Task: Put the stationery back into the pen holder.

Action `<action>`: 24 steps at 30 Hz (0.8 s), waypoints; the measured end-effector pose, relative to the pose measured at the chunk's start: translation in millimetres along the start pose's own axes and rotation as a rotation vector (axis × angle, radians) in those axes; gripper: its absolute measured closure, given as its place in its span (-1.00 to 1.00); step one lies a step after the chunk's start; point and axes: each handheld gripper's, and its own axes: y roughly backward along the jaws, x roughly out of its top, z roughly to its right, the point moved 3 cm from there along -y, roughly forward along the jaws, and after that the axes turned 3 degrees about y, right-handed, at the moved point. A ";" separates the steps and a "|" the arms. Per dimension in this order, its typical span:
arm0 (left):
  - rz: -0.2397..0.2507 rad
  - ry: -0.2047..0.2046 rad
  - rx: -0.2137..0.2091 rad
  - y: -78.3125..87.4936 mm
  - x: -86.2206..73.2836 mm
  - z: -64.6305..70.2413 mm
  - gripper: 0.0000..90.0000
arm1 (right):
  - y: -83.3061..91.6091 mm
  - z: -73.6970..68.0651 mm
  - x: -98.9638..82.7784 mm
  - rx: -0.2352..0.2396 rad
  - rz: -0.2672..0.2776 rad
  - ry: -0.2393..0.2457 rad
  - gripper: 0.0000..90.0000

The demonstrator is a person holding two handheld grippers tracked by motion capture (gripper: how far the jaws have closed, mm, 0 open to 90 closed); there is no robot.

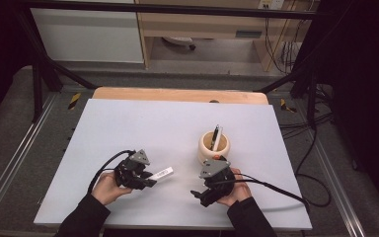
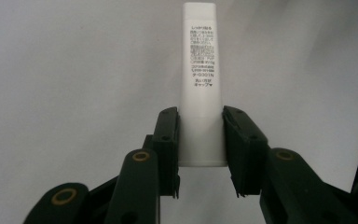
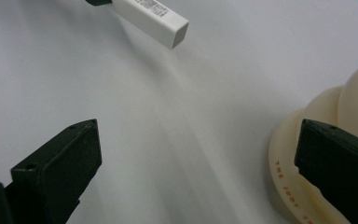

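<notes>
One white, square-ended stick (image 2: 201, 84) with small black print, clamped between jaws.

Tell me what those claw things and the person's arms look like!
Each gripper, left and right, is black, has two chunky jaws with brass-coloured rivets, a grey three-cornered plate on top and a trailing black cable. The person wears black sleeves.

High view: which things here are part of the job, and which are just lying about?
In the job:
- white tube, clamped in the left gripper
- cream cup, already holding two pens
- right gripper, fingers apart, beside the cup

Lying about:
- wooden board behind the white table
- cables on the floor
</notes>
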 end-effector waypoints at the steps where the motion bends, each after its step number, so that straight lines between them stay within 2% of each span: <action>1: 0.000 0.000 0.000 0.0 0.0 0.0 0.49 | -1.3 -0.7 1.6 0.002 -0.007 0.003 -0.97; 2: 0.001 -0.003 0.000 -0.3 0.8 0.9 0.49 | -1.3 -0.7 1.6 0.002 -0.007 0.003 -0.97; 3: 0.000 -0.007 -0.002 -0.4 1.6 1.6 0.49 | -3.9 -1.9 4.5 -0.005 -0.013 0.026 -0.96; 7: -0.009 -0.017 -0.005 -2.4 5.0 4.9 0.49 | -7.5 -4.6 8.9 0.001 -0.014 0.064 -0.96; 16: -0.040 -0.044 -0.012 -8.3 15.2 11.1 0.49 | -10.0 -7.8 16.2 -0.030 -0.057 0.173 -0.95; 24: -0.055 -0.074 -0.012 -9.4 23.6 18.3 0.49 | -10.6 -13.9 23.2 -0.071 -0.079 0.306 -0.91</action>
